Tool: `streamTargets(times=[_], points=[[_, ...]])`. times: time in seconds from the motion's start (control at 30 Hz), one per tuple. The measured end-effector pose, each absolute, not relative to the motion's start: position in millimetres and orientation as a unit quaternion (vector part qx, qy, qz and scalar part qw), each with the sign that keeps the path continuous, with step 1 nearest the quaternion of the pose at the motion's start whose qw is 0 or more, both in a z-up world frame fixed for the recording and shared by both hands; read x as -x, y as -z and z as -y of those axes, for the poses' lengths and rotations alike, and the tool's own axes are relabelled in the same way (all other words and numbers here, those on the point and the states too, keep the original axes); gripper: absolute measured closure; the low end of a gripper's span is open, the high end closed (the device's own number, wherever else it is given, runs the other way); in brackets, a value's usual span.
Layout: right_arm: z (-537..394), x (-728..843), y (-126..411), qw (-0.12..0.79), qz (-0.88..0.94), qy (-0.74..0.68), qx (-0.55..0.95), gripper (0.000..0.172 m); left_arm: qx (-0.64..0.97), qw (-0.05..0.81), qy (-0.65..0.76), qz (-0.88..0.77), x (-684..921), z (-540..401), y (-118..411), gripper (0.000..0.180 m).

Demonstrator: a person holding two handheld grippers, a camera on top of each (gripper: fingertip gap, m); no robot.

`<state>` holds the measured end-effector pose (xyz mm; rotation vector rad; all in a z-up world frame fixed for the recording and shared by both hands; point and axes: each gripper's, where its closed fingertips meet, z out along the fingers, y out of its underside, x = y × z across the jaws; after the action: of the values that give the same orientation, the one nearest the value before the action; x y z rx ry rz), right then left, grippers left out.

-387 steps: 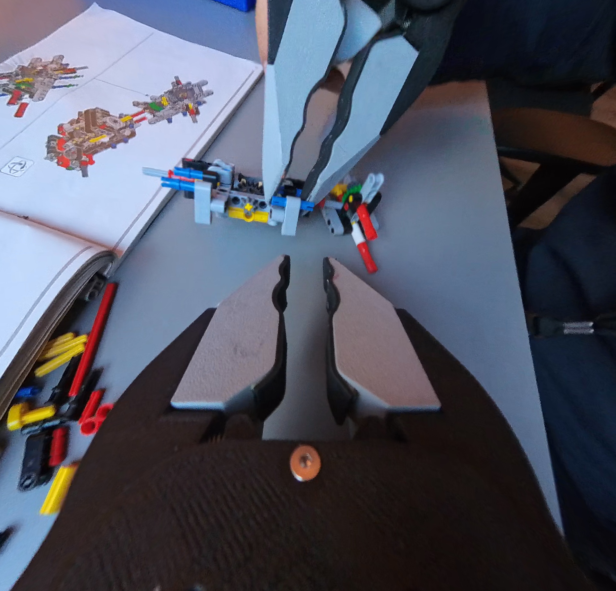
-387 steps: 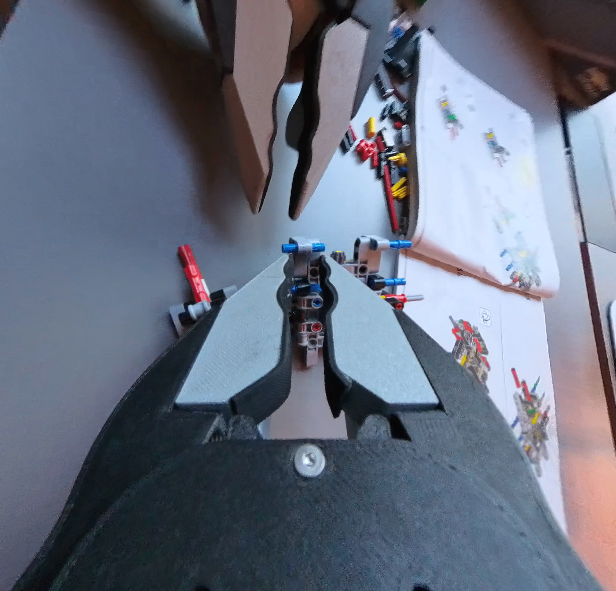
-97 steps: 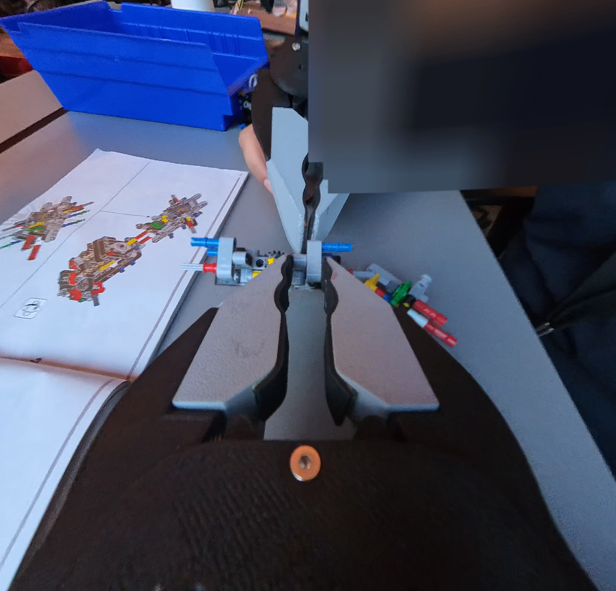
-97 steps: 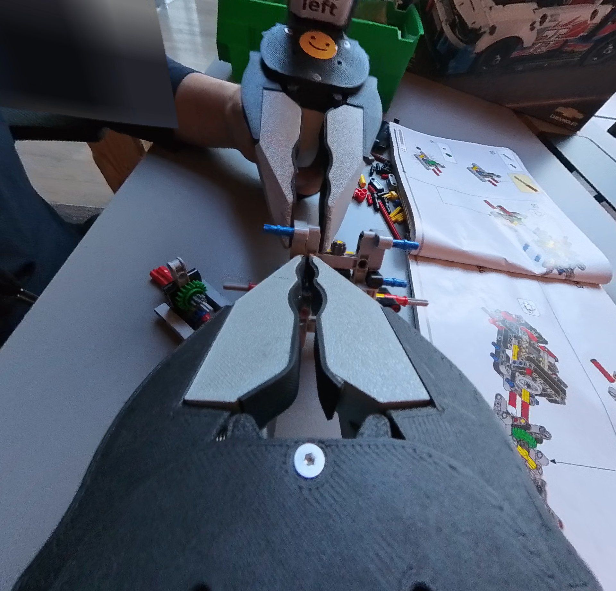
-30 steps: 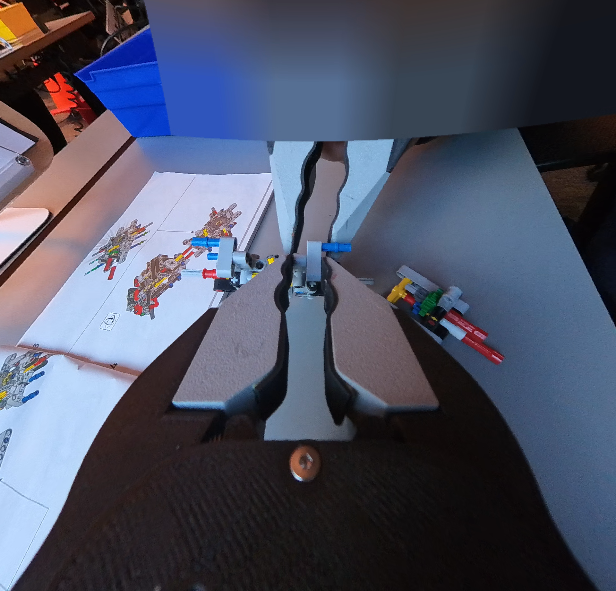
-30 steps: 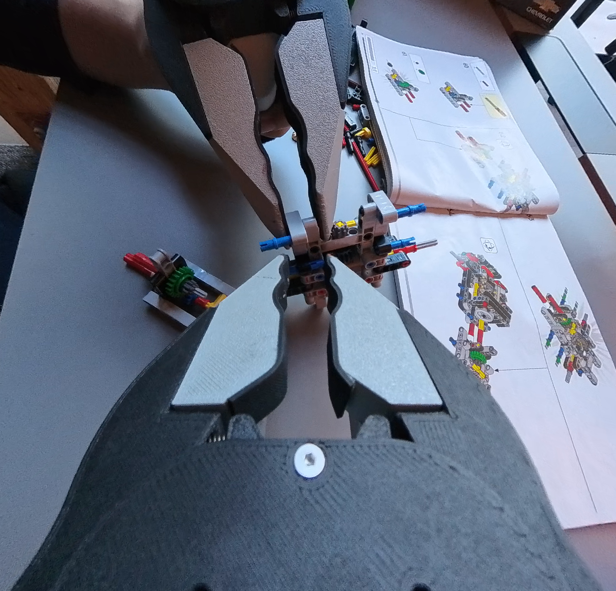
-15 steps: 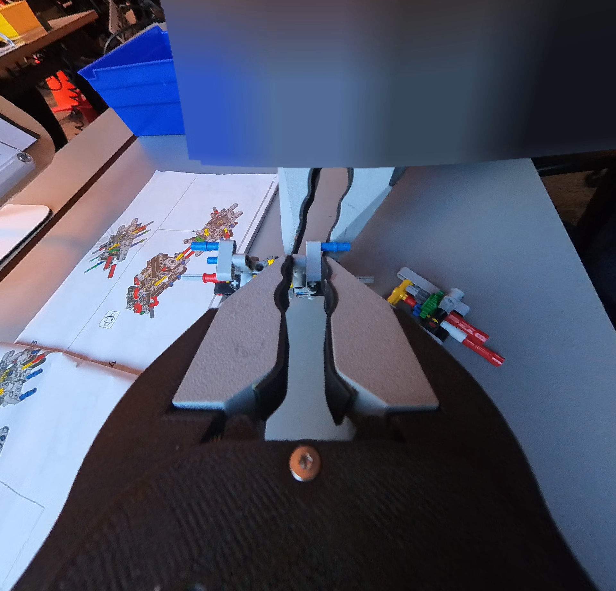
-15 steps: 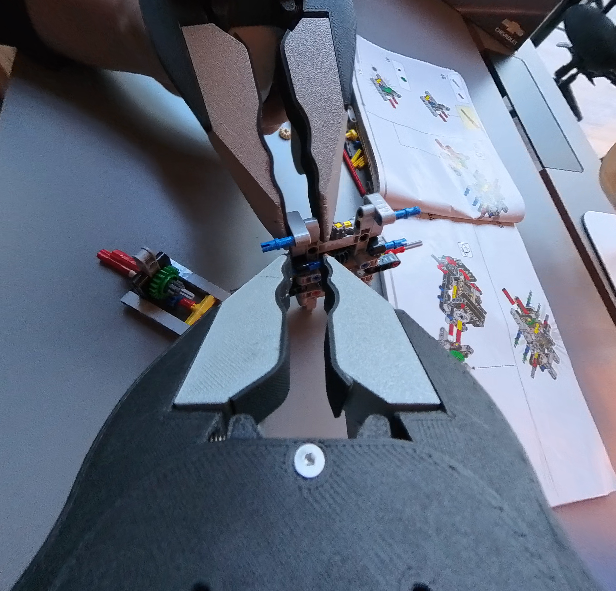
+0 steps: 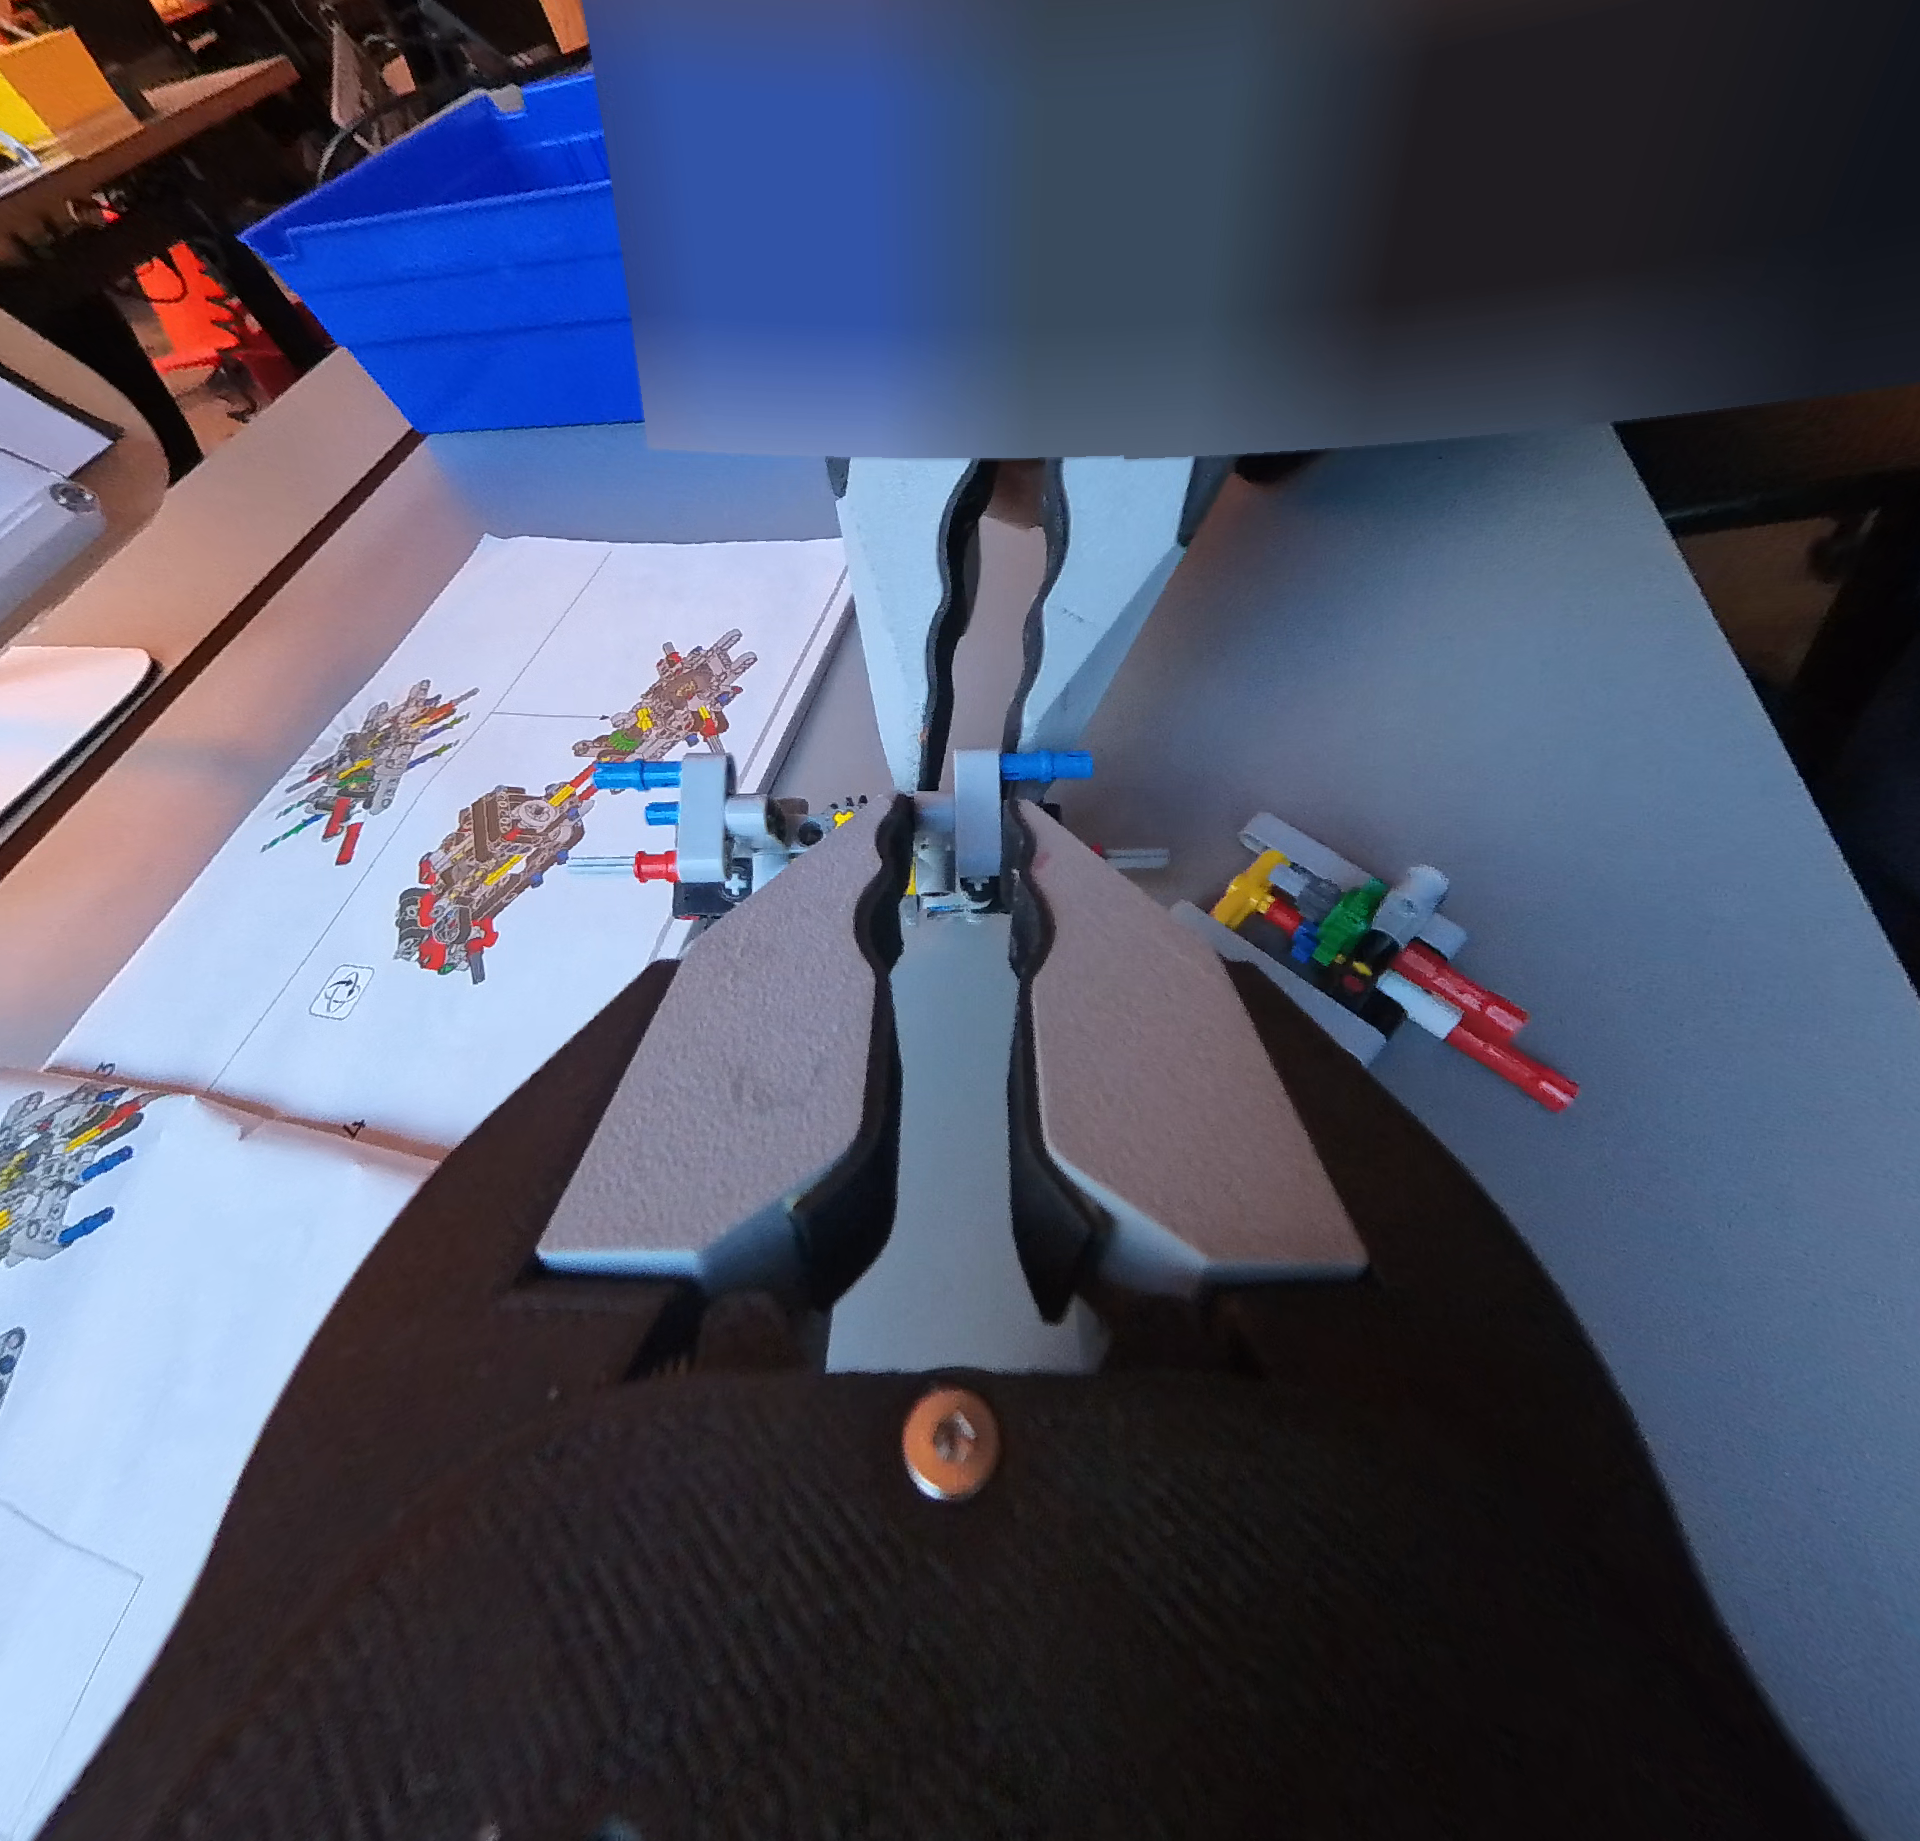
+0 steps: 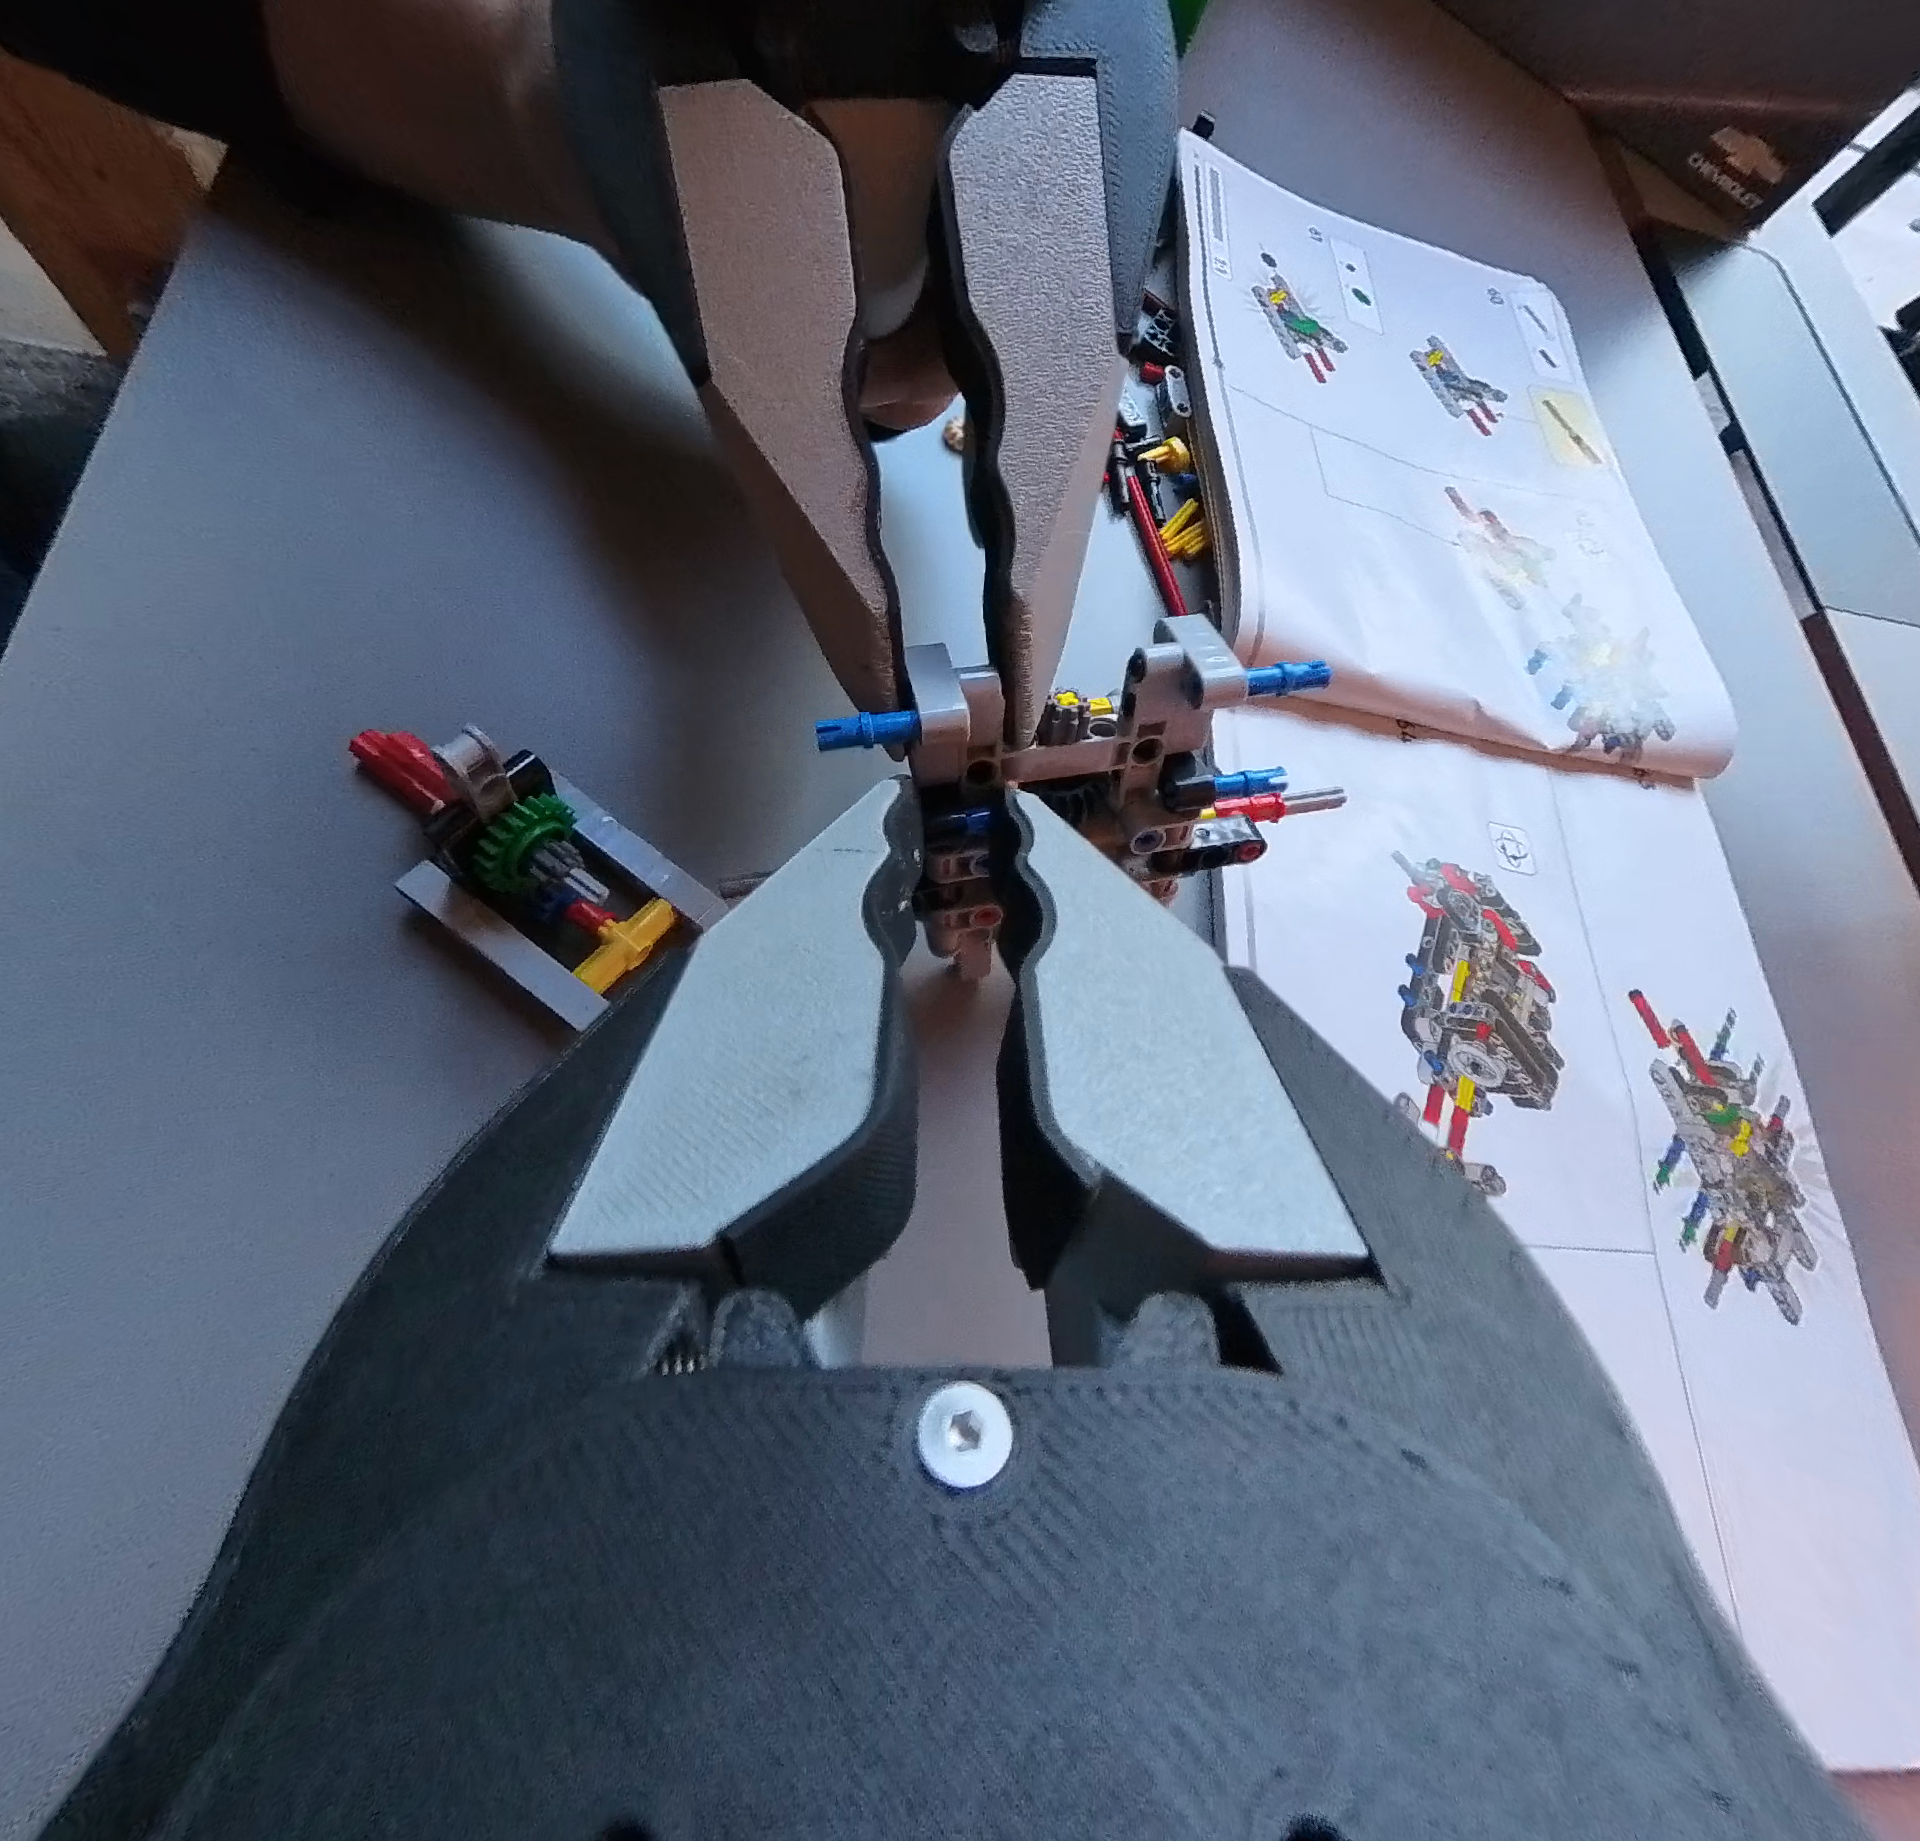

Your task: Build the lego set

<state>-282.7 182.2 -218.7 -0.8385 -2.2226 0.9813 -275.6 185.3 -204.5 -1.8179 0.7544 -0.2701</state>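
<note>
Between your two grippers: one grey brick assembly, held above the grey tabletop.

Left wrist view, left gripper: your fingers are clamped on the near end of the assembly, the pads pressing a grey beam with a blue pin.
Left wrist view, right gripper: it comes down from above and its tips meet the same assembly at the top.
Left wrist view, surroundings: a small gear module with a green gear and red axles lies on the tabletop to the right; an open instruction booklet lies to the left, a blue bin behind it.

Right wrist view, right gripper: your fingers are closed on the lower stack of the assembly, both pads against it.
Right wrist view, left gripper: it grips the grey upright part from the far side.
Right wrist view, surroundings: gear module on the left, booklet on the right, loose small parts beside its edge.
</note>
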Motion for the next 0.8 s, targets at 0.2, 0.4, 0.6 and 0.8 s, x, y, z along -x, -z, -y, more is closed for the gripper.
streamTargets(times=[0.2,0.4,0.6,0.8], points=[[-182.1,282.0,219.1,0.285,0.839,-0.359,0.294,0.161,0.765,0.547,0.124,-0.317,276.1,-185.2,204.4,0.168],[-181.2,288.3,216.4,0.298,0.82,-0.386,0.3,0.161,0.764,0.551,0.113,-0.317,280.6,-184.9,205.1,0.168],[-177.2,280.1,216.3,0.258,0.81,-0.44,0.291,0.16,0.751,0.549,0.115,-0.349,273.5,-180.4,206.7,0.168],[-176.7,280.3,216.6,0.262,0.82,-0.435,0.263,0.161,0.747,0.549,0.112,-0.358,273.6,-179.1,207.3,0.168]])
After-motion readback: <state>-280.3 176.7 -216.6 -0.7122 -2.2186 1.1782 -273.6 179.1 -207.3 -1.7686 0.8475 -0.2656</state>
